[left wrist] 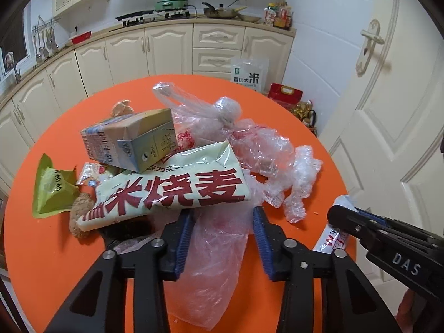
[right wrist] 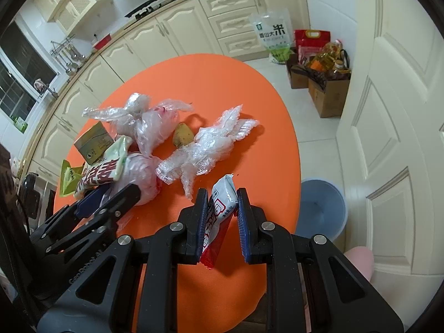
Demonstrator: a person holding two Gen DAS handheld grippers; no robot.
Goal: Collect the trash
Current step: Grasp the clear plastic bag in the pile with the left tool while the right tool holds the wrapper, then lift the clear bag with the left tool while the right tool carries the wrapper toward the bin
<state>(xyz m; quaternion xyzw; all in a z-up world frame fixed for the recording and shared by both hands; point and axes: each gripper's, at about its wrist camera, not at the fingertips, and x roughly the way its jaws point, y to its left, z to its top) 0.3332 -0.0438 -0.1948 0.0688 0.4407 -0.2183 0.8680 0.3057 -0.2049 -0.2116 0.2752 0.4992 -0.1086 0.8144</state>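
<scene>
Both grippers are seen at the near edge of the round orange table [right wrist: 249,88]. Between the fingers of the right gripper [right wrist: 222,222] a white-and-red snack wrapper [right wrist: 219,216] stands; the left pad seems to touch it, but a gap shows at the right pad, so a firm clamp cannot be confirmed. The left gripper [left wrist: 222,238] is spread wide around a thin clear plastic bag [left wrist: 213,255], not yet pinched.

A full closure on the wrapper is advised before it is carried to the blue bin [right wrist: 322,208] on the floor just beside the table. The film should be gathered deep between the pads, since it will likely slip.

Beyond lie a shaomai packet [left wrist: 172,191], a drink carton [left wrist: 130,138] and crumpled film [right wrist: 205,147]. What lies beneath the packet is hidden.
</scene>
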